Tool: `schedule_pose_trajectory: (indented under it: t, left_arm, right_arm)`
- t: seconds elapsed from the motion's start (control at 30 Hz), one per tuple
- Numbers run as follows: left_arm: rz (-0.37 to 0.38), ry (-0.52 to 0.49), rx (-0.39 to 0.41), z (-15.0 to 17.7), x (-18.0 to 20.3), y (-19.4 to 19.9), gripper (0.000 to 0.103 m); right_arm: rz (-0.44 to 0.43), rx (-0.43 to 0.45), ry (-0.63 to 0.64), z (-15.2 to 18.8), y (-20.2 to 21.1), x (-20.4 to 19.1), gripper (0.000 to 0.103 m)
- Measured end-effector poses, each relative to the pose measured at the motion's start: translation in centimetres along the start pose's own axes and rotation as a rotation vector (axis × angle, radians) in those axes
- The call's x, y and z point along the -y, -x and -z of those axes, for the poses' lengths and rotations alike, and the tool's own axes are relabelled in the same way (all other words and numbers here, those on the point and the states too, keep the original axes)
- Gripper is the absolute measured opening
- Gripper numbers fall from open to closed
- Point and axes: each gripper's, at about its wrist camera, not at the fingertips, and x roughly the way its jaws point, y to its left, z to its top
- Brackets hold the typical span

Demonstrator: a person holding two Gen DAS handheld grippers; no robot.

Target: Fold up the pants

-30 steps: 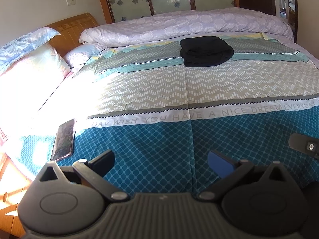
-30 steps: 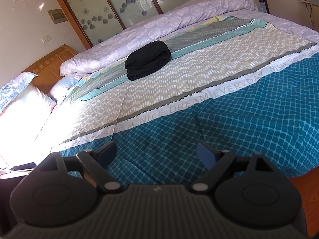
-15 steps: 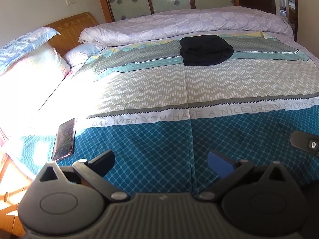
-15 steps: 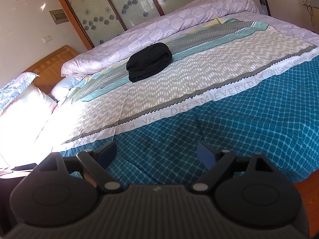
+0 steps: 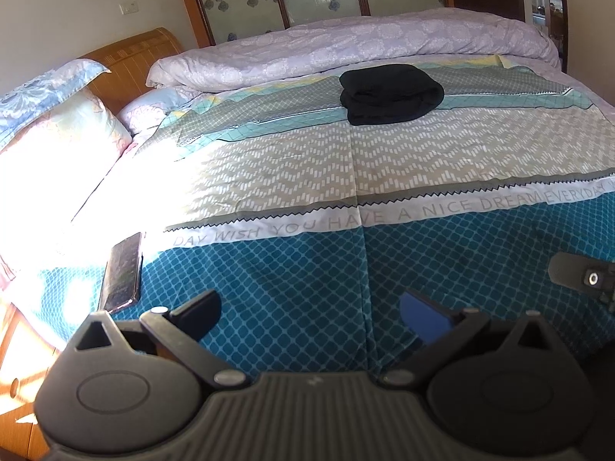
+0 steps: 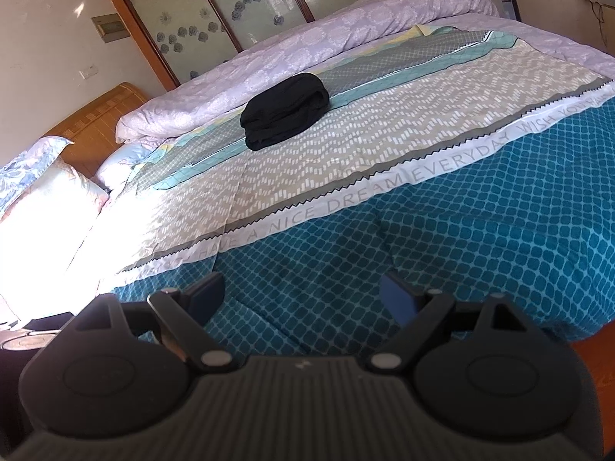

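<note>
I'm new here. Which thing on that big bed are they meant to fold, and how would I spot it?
Look across the bed's patterned cover, past the teal squares and the lettered white stripe, toward the rolled lilac quilt at the far side. Just in front of it lies the black pants bundle, the only dark cloth there; the other dark item, a flat phone, sits at the near edge.

A wide bed (image 5: 307, 269) fills the room, its patterned cover (image 6: 480, 230) teal at the near edge, then grey-white chevrons. A rolled lilac duvet (image 5: 346, 46) lies along the far edge. A wooden headboard (image 5: 130, 50) and floral pillows (image 5: 57, 115) stand at the left end, washed in strong sunlight. Wood-framed frosted panels (image 6: 230, 11) with flower prints line the cream wall (image 6: 46, 57) behind.
</note>
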Motion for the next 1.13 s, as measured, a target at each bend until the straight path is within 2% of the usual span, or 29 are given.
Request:
schedule_pose_trajectory:
  t: [0.2,0.63,0.77,0.93,1.13]
  left_arm:
    - [-0.005,0.007,0.025,-0.4,-0.5,1.0,0.103]
    - [-0.024,0.035,-0.007,-0.3,-0.7,1.9,0.103]
    - [-0.024,0.037,-0.038,-0.8,-0.3,1.3,0.103]
    - [0.02,0.039,-0.066,-1.9,1.0,-1.2,0.103]
    - [0.137,-0.021,-0.075,-4.1,3.4,-4.8,0.103]
  right_arm:
    - [-0.008,0.034,0.015,-0.3,0.9,-0.8,0.09]
    - [-0.04,0.06,0.073,0.1,2.0,-2.6,0.09]
    - [-0.054,0.08,0.082,-0.3,2.2,-2.6,0.09]
    - [-0.018,0.096,0.061,-0.6,1.9,-0.9,0.09]
    - [0.073,0.176,-0.005,-1.9,1.8,1.6,0.09]
